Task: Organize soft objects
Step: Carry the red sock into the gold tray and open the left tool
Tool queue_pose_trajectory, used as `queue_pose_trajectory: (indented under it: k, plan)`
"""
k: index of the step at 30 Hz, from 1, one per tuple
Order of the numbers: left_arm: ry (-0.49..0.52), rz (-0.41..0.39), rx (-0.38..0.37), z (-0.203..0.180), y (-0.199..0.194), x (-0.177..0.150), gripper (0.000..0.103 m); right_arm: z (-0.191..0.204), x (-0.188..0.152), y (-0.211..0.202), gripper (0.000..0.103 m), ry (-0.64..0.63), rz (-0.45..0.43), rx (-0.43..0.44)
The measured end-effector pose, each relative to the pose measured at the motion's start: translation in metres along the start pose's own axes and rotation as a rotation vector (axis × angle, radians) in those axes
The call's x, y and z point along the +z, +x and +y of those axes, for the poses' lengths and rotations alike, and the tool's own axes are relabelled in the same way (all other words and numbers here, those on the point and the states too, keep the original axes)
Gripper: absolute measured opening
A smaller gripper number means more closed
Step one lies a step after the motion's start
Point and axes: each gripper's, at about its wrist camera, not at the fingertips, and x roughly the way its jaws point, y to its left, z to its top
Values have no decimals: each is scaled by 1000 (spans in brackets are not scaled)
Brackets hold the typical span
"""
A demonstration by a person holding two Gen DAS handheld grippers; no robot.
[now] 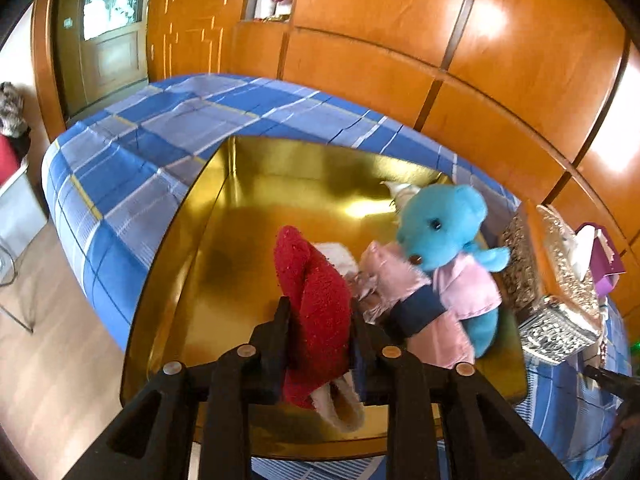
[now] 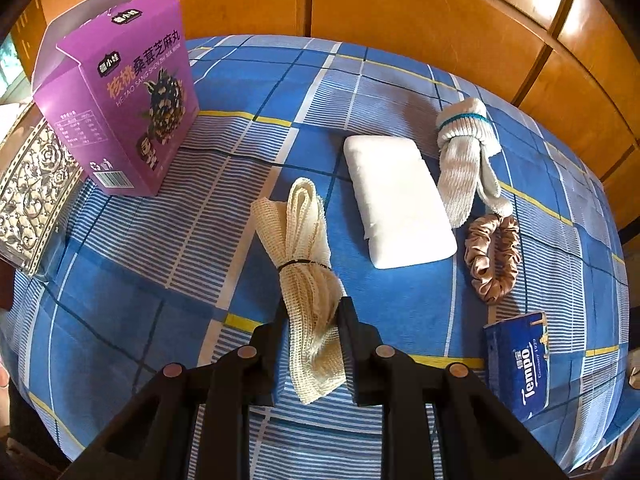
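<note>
Bright daylight glares off wooden panels [image 1: 492,16] (fisheye-bent edges, slight blur).

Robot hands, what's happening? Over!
Left gripper shut on red sock over gold tray. Right gripper around mesh cloth bundle. Nothing blocking.

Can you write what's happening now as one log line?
left tongs: shut on red sock, over gold tray | right tongs: around mesh bundle, on bed | tray holds: blue bear
</note>
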Motion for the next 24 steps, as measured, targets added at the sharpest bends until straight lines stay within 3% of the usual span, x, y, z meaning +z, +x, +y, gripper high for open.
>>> queue_pose_trajectory:
  k: [2, 7, 15, 20, 24]
  plan:
    - [2, 1, 1, -2, 0, -2, 46, 2, 1, 1, 22, -2, -2, -8]
    - [41, -64, 30, -8, -13, -8, 69, 6, -1, 0, 22, 2, -9, -32]
    - [145, -121, -6, -27, -33, -9, 70, -10, 16, -19, 17, 117, 6, 6]
    - [184, -115, -34, -39, -37, -11, 70, -18, 70, -53, 17, 186, -53, 15]
    - [207, -118, -34, -45, -41, -12, 70, -1, 123, -82, 17, 192, -137, 33]
